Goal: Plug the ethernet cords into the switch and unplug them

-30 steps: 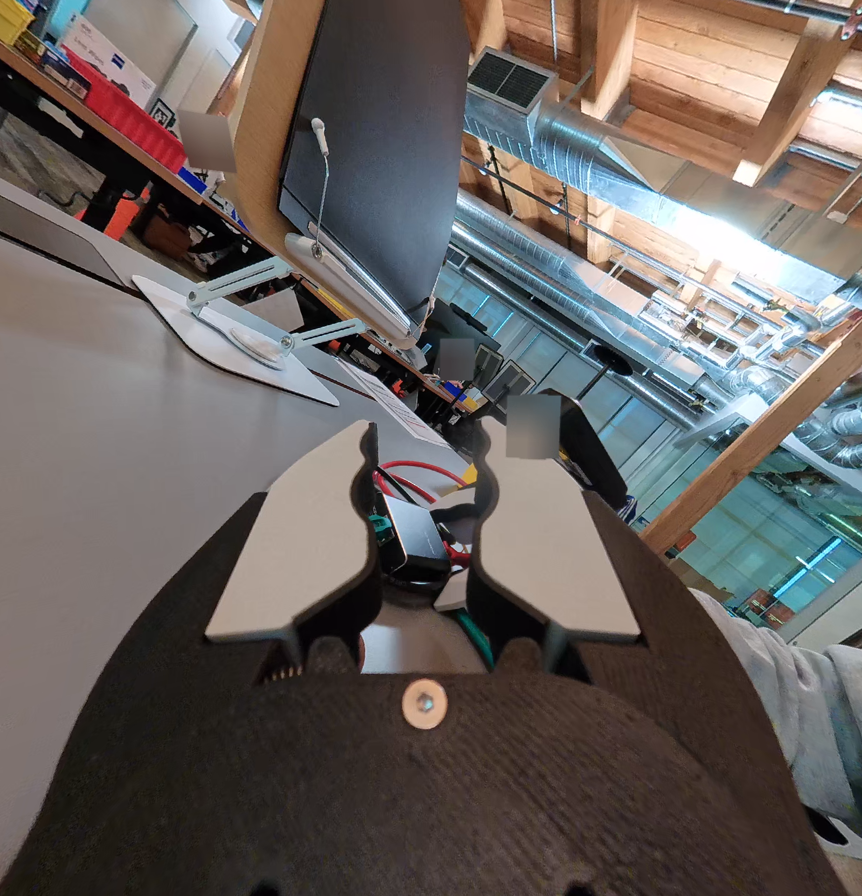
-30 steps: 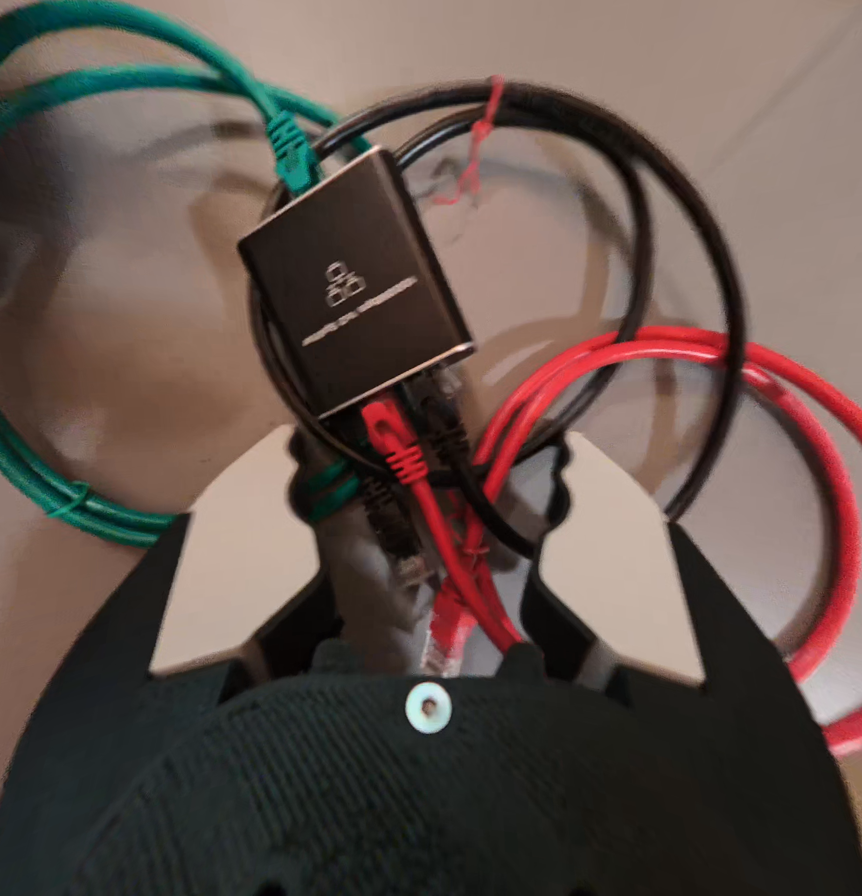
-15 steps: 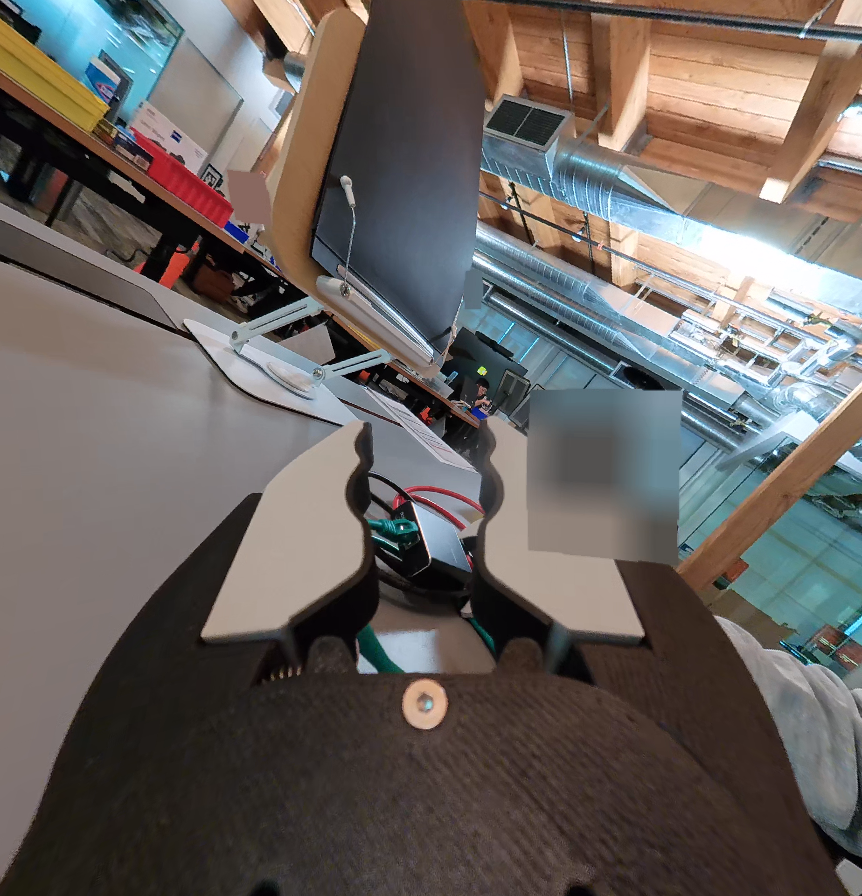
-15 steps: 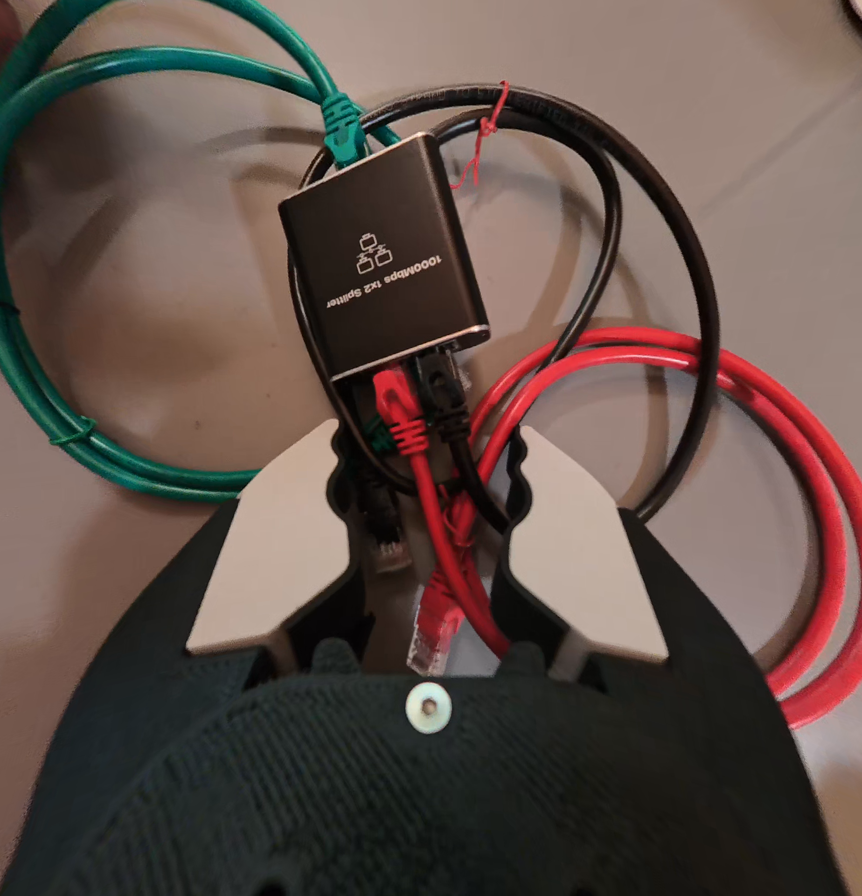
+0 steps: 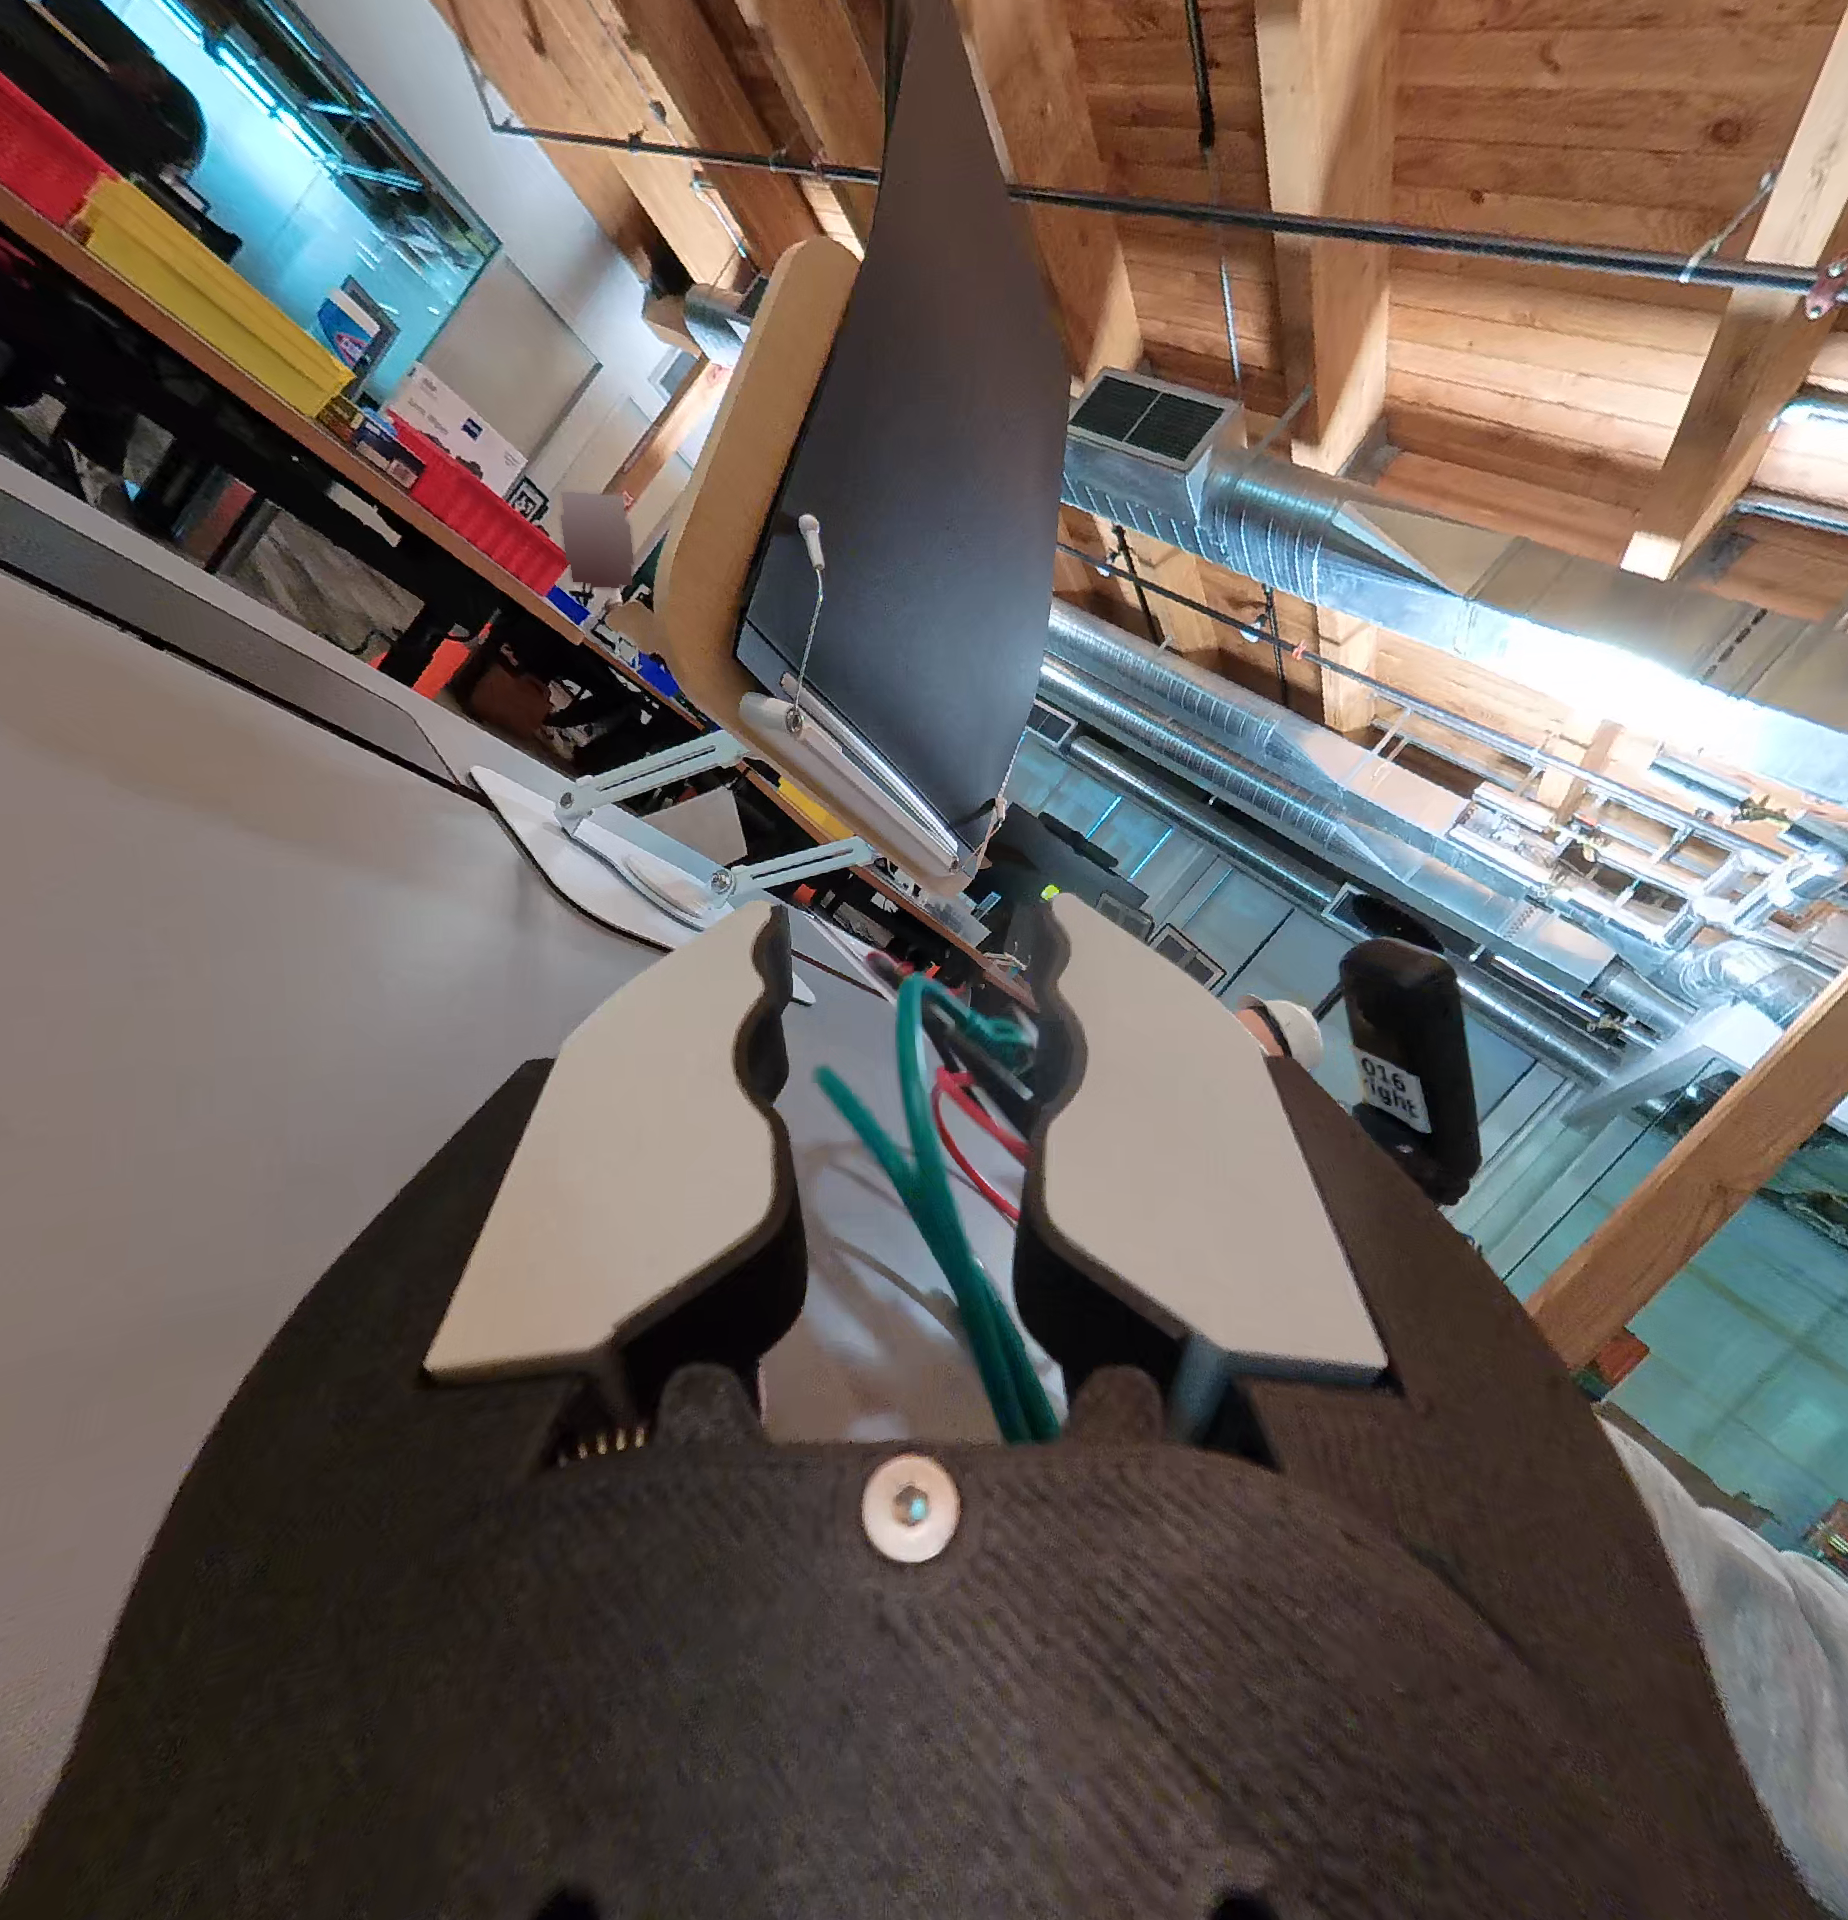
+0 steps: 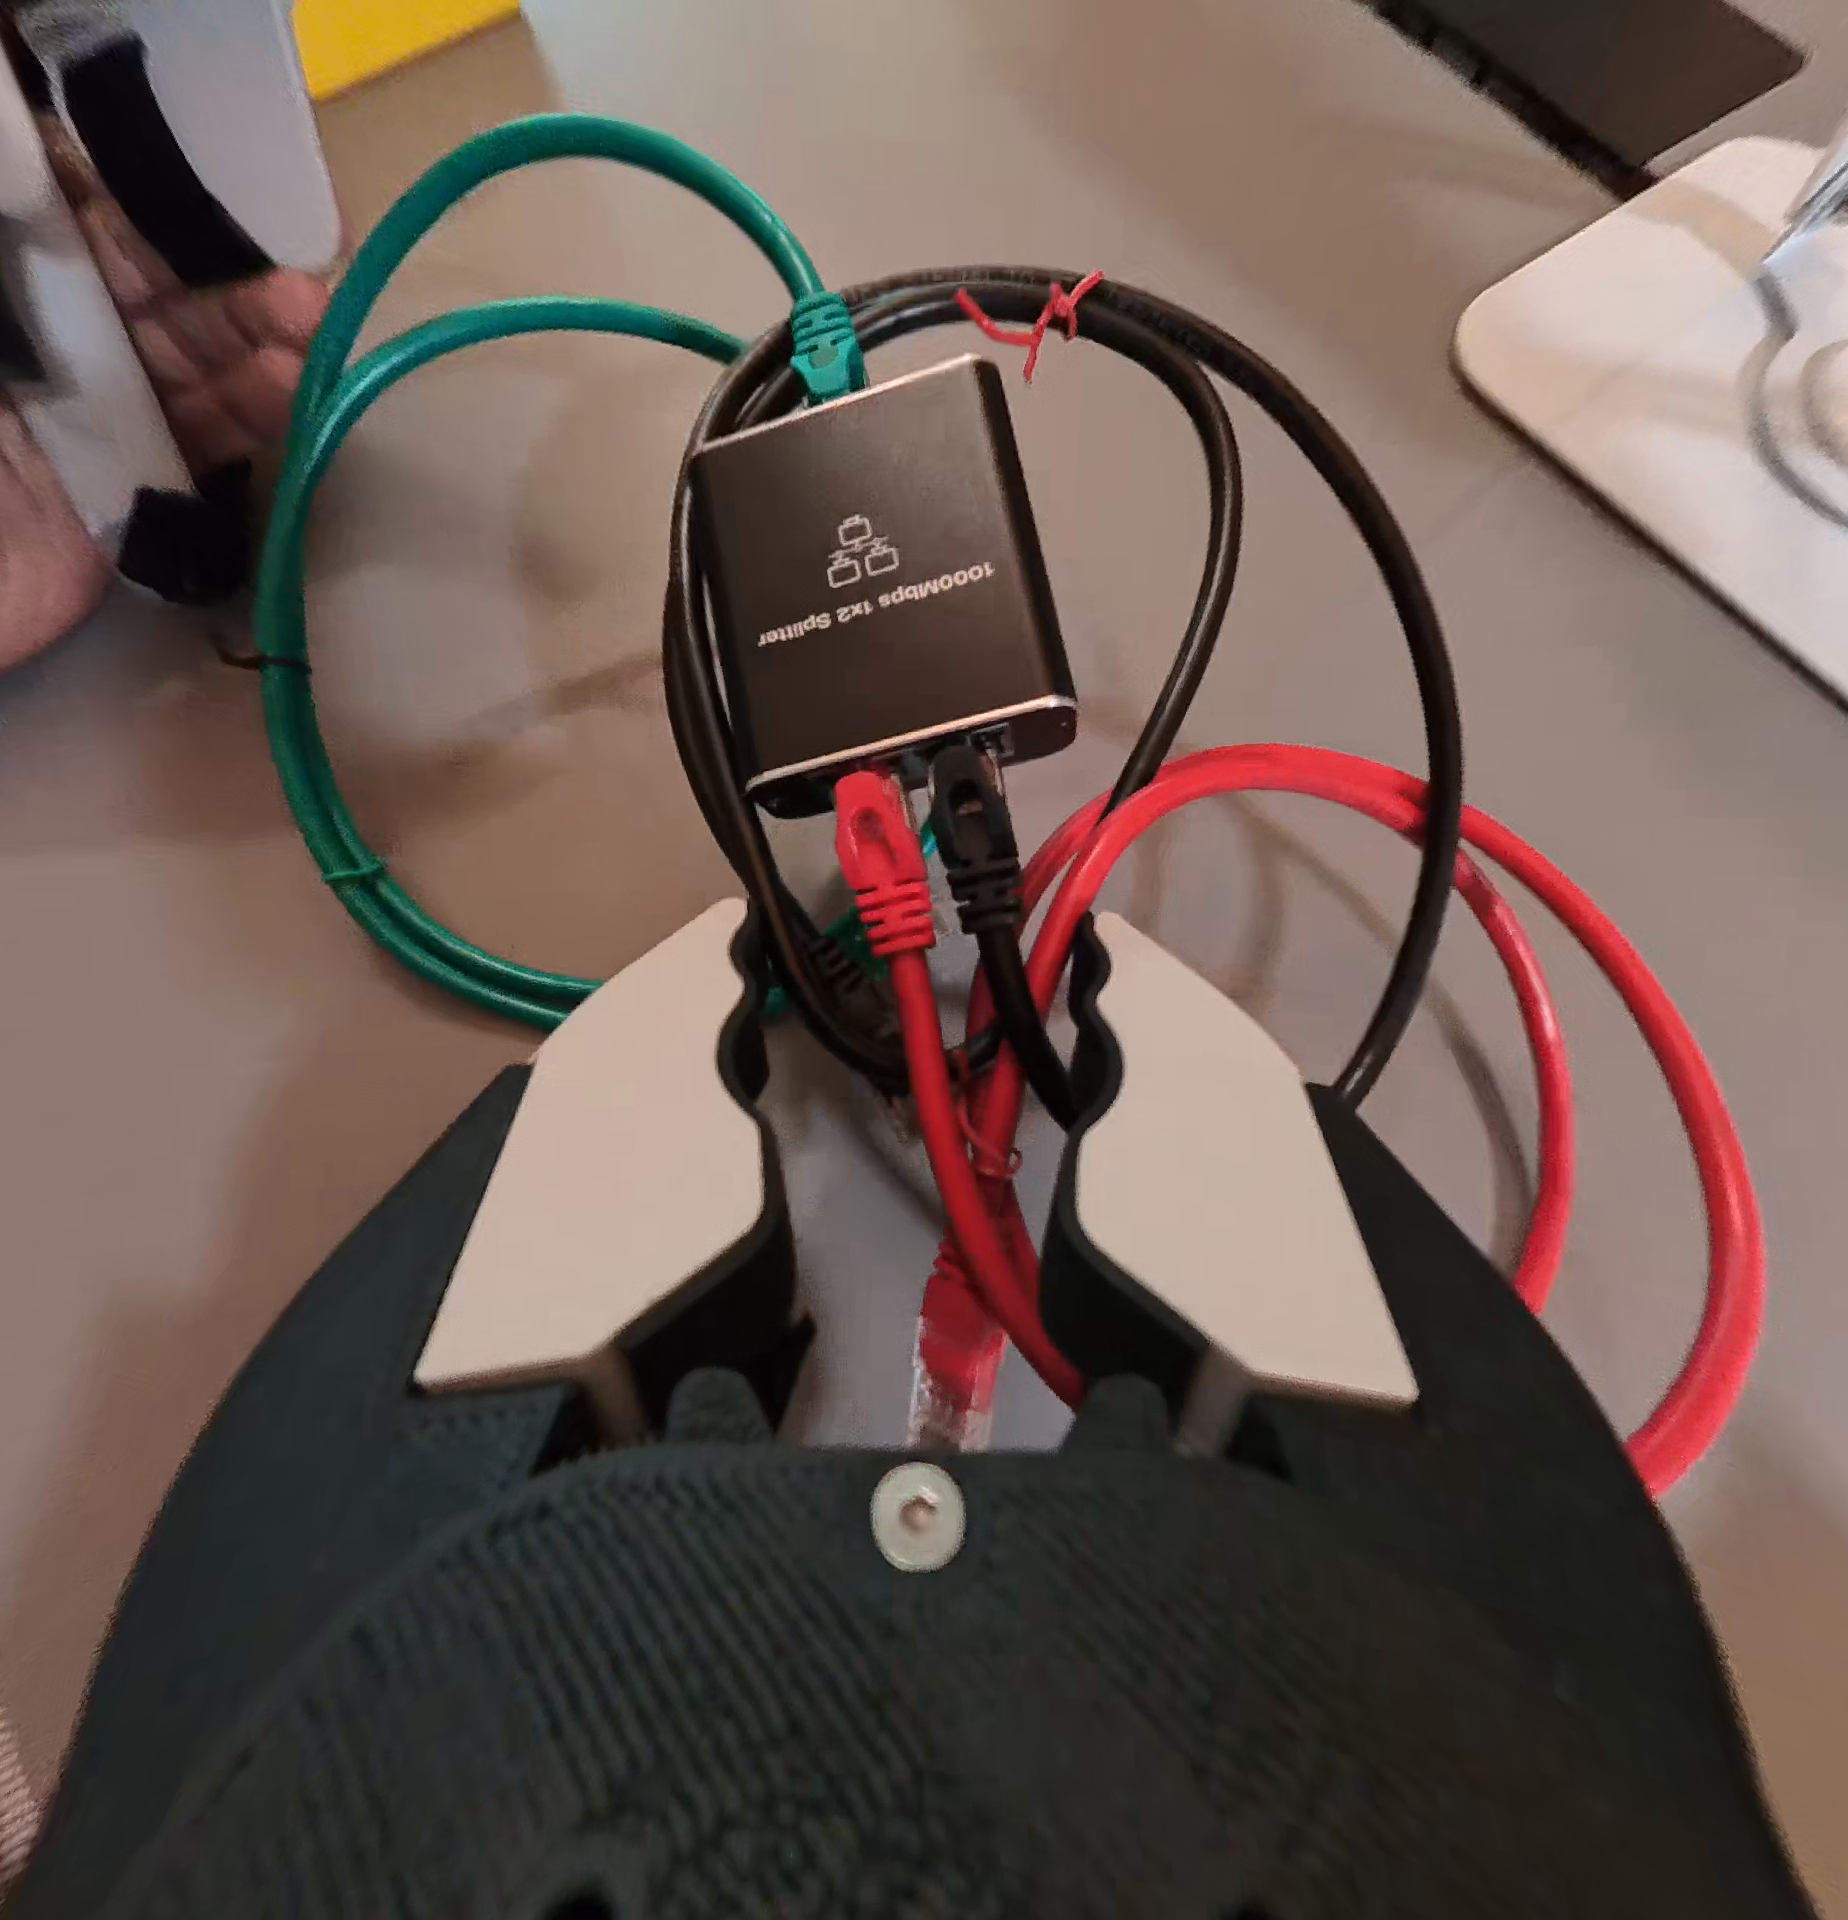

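In the right wrist view a black switch [image 6: 878, 582] lies on the grey table [image 6: 276, 1039]. A green cord [image 6: 821, 348] is plugged into its far side. A red cord [image 6: 884, 873] and a black cord [image 6: 977, 852] are plugged into its near side. My right gripper [image 6: 918, 940] is open just short of those two plugs, with cord loops and a loose red plug [image 6: 951, 1340] lying between its fingers. My left gripper [image 5: 912, 935] is open and low over the table, with green cord [image 5: 925, 1195] running between its fingers and the green plug [image 5: 987, 1034] ahead. Most of the switch is hidden there.
A white stand base [image 6: 1647, 416] sits at the right, and it also shows in the left wrist view [image 5: 587, 842] under a dark tilted panel [image 5: 899, 520]. The left gripper's white body and a hand [image 6: 172, 312] are at the far left. The red cord loops [image 6: 1626, 1039] to the right.
My left gripper has drawn back from the switch, so green cord now lies between its fingers instead of the switch. My right gripper has backed off and lifted a little. All three plugs stay in.
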### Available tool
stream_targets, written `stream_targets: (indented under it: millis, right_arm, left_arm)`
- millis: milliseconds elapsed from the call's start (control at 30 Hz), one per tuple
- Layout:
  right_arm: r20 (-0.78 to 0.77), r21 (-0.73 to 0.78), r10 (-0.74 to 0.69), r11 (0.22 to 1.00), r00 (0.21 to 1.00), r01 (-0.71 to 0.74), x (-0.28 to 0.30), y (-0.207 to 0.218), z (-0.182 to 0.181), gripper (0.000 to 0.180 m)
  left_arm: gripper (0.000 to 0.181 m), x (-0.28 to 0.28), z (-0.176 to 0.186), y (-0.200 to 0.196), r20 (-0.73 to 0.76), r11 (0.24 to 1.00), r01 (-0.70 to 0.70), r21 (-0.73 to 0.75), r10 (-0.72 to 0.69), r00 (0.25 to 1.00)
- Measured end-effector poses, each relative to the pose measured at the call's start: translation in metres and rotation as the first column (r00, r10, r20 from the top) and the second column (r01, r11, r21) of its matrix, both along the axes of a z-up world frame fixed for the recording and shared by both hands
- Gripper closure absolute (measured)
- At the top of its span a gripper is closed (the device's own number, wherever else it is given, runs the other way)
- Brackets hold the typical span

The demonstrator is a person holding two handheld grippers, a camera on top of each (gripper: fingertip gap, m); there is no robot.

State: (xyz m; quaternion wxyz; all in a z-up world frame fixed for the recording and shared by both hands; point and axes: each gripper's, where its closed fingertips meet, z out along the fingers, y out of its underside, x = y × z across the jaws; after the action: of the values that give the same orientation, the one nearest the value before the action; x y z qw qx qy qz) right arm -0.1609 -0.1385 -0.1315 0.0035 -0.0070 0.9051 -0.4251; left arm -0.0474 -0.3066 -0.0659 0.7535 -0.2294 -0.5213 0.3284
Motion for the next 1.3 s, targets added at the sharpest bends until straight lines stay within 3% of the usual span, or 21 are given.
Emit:
stream_targets:
  millis: [200,433,600,733,867,1000,1067,1167,1233,1300]
  right_arm:
    - [0.016,-0.201,-0.041,0.979,0.999,0.043,-0.014,0.016,0.065,0.124]
    - [0.040,-0.402,-0.118,0.907,0.992,0.124,-0.037,0.063,0.154,0.124]
    - [0.063,-0.524,-0.212,0.825,0.975,0.213,-0.058,0.121,0.214,0.123]
    - [0.032,-0.571,-0.377,0.753,0.926,0.326,-0.080,0.190,0.243,0.123]
    - [-0.064,-0.556,-0.624,0.671,0.779,0.491,-0.107,0.275,0.250,0.123]
    - [-0.270,-0.515,-0.823,0.562,0.500,0.647,-0.134,0.361,0.246,0.123]
    - [-0.386,-0.490,-0.847,0.524,0.366,0.697,-0.143,0.391,0.240,0.123]
    - [-0.525,-0.444,-0.818,0.498,0.233,0.745,-0.156,0.413,0.228,0.123]
    - [-0.603,-0.409,-0.776,0.497,0.183,0.765,-0.165,0.419,0.218,0.123]
    - [-0.665,-0.358,-0.723,0.530,0.188,0.769,-0.173,0.417,0.203,0.123]
  left_arm:
    - [0.135,-0.002,-0.001,0.001,0.002,1.000,0.015,0.009,-0.016,1.000]
    - [0.135,-0.002,-0.002,0.002,0.002,1.000,0.026,0.016,-0.026,1.000]
    - [0.134,-0.004,-0.003,0.005,0.012,0.999,0.040,0.011,-0.040,0.999]
    - [0.134,-0.005,-0.004,0.007,0.022,0.999,0.051,0.006,-0.051,0.998]
    - [0.134,-0.005,-0.004,0.008,0.025,0.998,0.057,0.006,-0.057,0.998]
    - [0.134,-0.006,-0.004,0.009,0.029,0.998,0.058,0.005,-0.058,0.998]
    - [0.133,-0.006,-0.005,0.009,0.030,0.998,0.058,0.005,-0.058,0.998]
    - [0.133,-0.005,-0.005,0.009,0.030,0.998,0.055,0.008,-0.056,0.998]
    - [0.133,-0.004,-0.005,0.009,0.029,0.998,0.055,0.011,-0.055,0.998]
    - [0.132,-0.003,-0.005,0.009,0.028,0.998,0.054,0.014,-0.054,0.998]
